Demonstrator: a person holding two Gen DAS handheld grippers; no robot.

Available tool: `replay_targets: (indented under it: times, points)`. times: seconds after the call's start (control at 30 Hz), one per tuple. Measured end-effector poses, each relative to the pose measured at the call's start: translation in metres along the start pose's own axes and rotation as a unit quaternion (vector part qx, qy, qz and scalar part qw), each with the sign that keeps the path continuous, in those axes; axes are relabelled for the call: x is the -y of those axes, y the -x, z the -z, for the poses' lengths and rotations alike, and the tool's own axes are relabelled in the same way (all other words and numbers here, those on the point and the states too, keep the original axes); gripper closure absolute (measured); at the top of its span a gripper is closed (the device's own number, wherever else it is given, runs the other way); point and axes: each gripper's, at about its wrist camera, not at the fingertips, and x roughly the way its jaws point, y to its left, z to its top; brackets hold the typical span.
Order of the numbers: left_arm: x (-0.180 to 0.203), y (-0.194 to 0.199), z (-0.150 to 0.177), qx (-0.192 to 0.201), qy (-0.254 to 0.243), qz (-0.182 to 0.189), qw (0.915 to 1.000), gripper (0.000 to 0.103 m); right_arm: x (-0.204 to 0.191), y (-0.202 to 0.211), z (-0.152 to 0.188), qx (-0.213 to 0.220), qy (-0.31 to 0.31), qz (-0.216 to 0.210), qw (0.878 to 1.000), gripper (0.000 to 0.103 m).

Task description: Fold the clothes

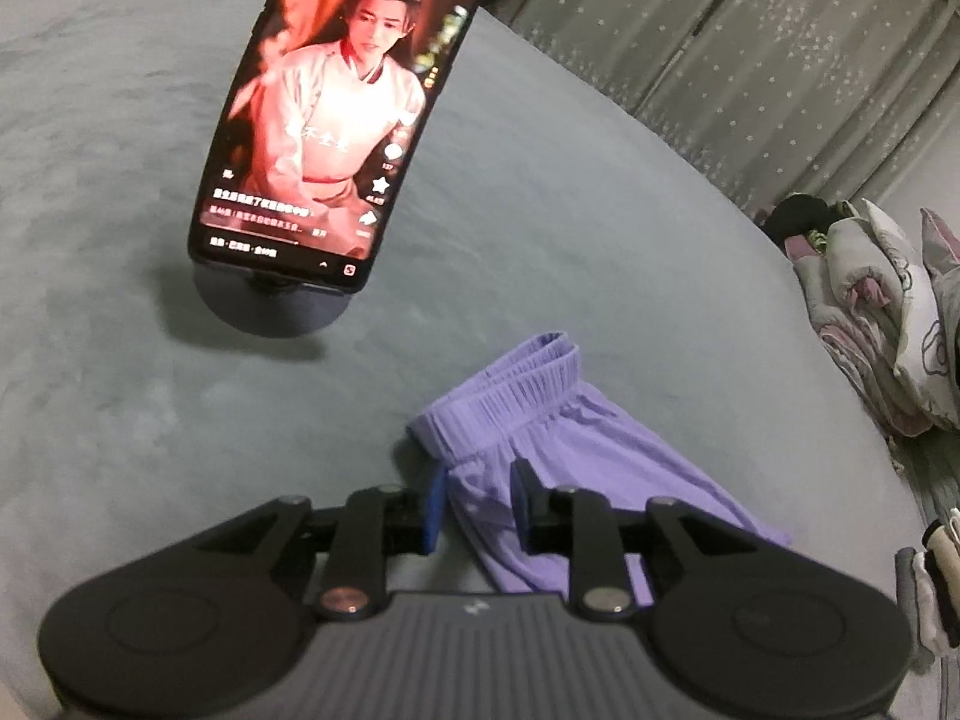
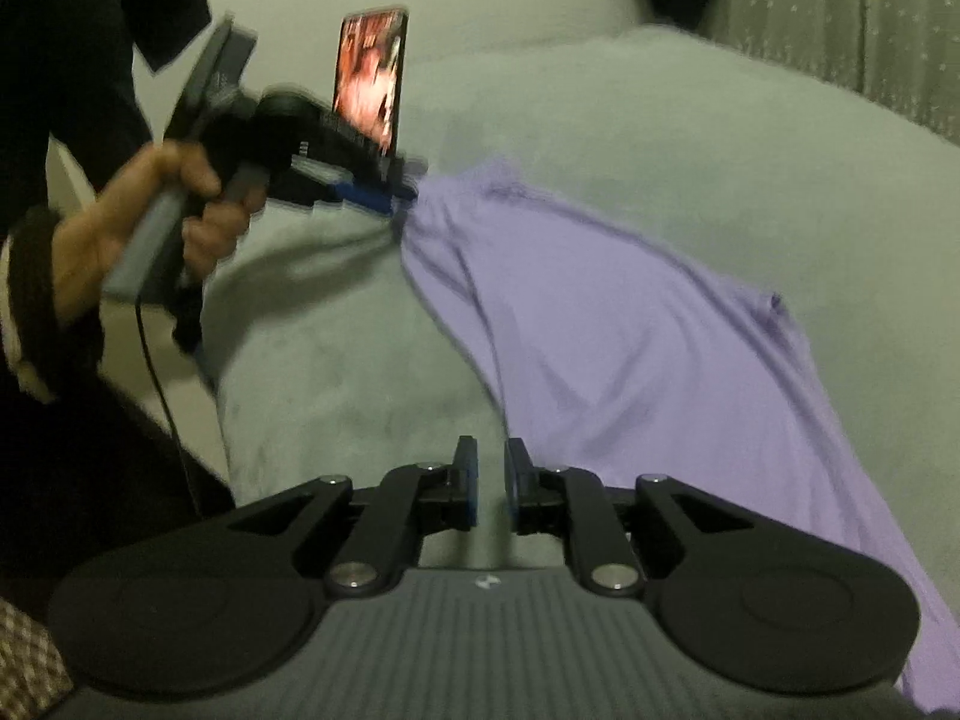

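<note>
Left gripper [image 1: 477,507] fingers apart, straddling the near edge of the purple shorts [image 1: 576,468]; in the left view there's cloth between the blue pads [image 1: 433,510] but they aren't closed on it. From the right view the same gripper [image 2: 403,185] sits at the shorts' [image 2: 630,348] far corner and the fabric bunches toward its tips, so contact looks likely there, a real grip I can't tell (frame is motion-blurred). Right gripper [image 2: 492,489] has a narrow gap between its fingers, nothing in it, with the shorts just beside its right finger. Shorts lie flat-ish on the grey bed [image 1: 120,420], elastic waistband [image 1: 510,390] toward the far side. A hand [image 2: 144,222] holds the left gripper's handle. Further back, a phone [image 1: 336,114] on a round stand [image 1: 270,306], screen lit. Rumpled bedding [image 1: 888,312] at the right edge, starred curtain [image 1: 750,60] behind
</note>
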Motion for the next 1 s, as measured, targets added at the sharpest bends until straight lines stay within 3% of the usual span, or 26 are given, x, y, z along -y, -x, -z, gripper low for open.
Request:
replay_targets:
  times: [0.17, 0.43, 0.57, 0.83, 1.0]
  points:
    - [-0.003, -0.001, -0.002, 0.002, 0.014, -0.001, 0.9999, 0.082, -0.009, -0.008, -0.012, 0.03, 0.004, 0.007, 1.0, 0.087]
    - [-0.005, 0.001, -0.004, 0.002, 0.032, 0.011, 0.9994, 0.082, -0.018, -0.048, -0.029, 0.033, -0.006, 0.025, 0.999, 0.086]
    - [-0.009, -0.003, -0.005, -0.006, 0.045, 0.02, 0.9988, 0.081, -0.018, -0.063, -0.032, 0.028, -0.001, 0.034, 0.999, 0.068]
    - [-0.01, -0.009, -0.008, -0.014, 0.051, 0.023, 0.9984, 0.081, -0.018, -0.078, -0.031, 0.019, 0.002, 0.039, 0.999, 0.071]
    - [-0.01, -0.009, -0.006, -0.017, 0.054, 0.023, 0.9981, 0.081, -0.005, -0.074, -0.033, 0.018, -0.056, 0.01, 0.998, 0.071]
